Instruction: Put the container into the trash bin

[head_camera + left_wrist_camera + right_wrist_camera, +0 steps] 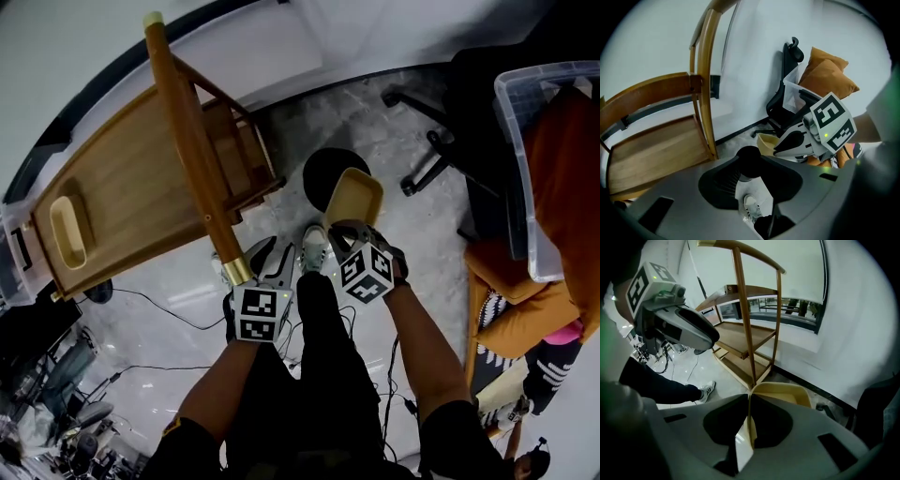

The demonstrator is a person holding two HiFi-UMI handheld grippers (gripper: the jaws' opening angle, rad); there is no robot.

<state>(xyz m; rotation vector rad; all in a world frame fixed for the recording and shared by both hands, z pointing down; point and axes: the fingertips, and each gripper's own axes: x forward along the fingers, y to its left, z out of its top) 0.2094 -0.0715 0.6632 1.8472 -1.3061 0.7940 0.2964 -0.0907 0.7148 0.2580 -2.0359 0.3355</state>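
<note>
A pale yellow container [354,196] hangs over the floor next to a round black trash bin [323,173]. My right gripper [343,231] is shut on the container's wall; in the right gripper view the thin yellow wall [750,420] stands pinched between the jaws and the tub [783,393] opens beyond them. My left gripper [269,260] hangs to its left, shut and holding nothing. In the left gripper view the black bin [749,159] shows past the closed jaws, with the container [768,140] and the right gripper [777,150] just right of it.
A wooden shelf cart [122,187] stands on the left with a second yellow container [67,230] on it; its post [192,141] runs close to my left gripper. An office chair base [427,141], a clear tub [525,169] with orange cushions, floor cables [159,309] and the person's shoe [314,246] surround the bin.
</note>
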